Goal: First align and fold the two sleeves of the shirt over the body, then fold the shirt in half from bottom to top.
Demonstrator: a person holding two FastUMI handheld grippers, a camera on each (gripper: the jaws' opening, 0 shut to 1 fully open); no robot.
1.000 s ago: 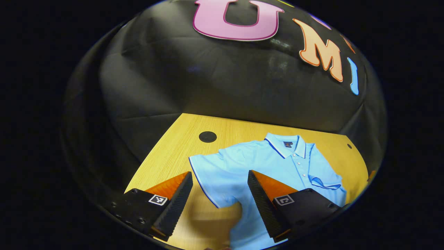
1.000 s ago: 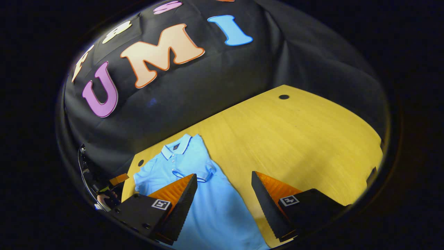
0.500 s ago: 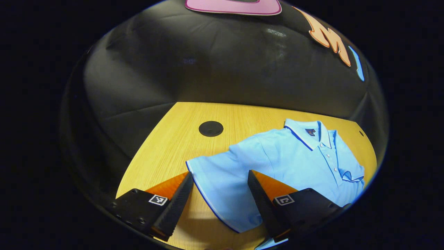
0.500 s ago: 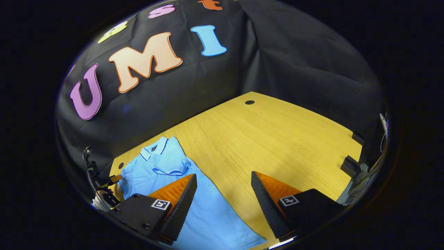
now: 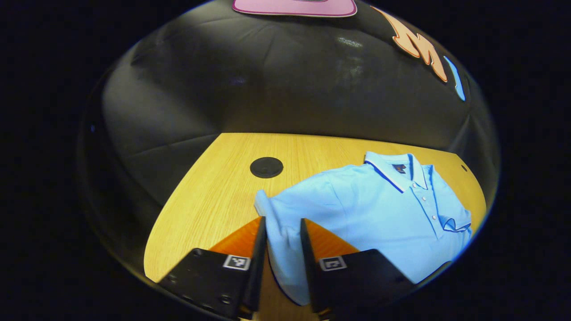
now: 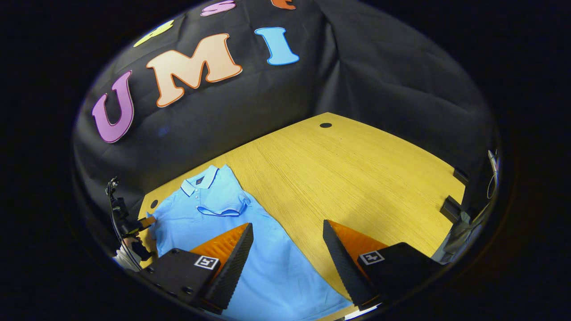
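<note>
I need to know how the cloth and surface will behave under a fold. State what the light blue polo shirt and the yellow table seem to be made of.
Light blue polo shirt: soft knit fabric, probably cotton or a blend, matte; it bunches between the left gripper fingers.
Yellow table: wood or wood-look laminate, smooth with a slight sheen; fine straight grain lines show.

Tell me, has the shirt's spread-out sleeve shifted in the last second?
Yes. The sleeve lay flat on the table; now the left gripper pinches it, bunched and lifted, its cuff nearer the table's black round cap.
</note>
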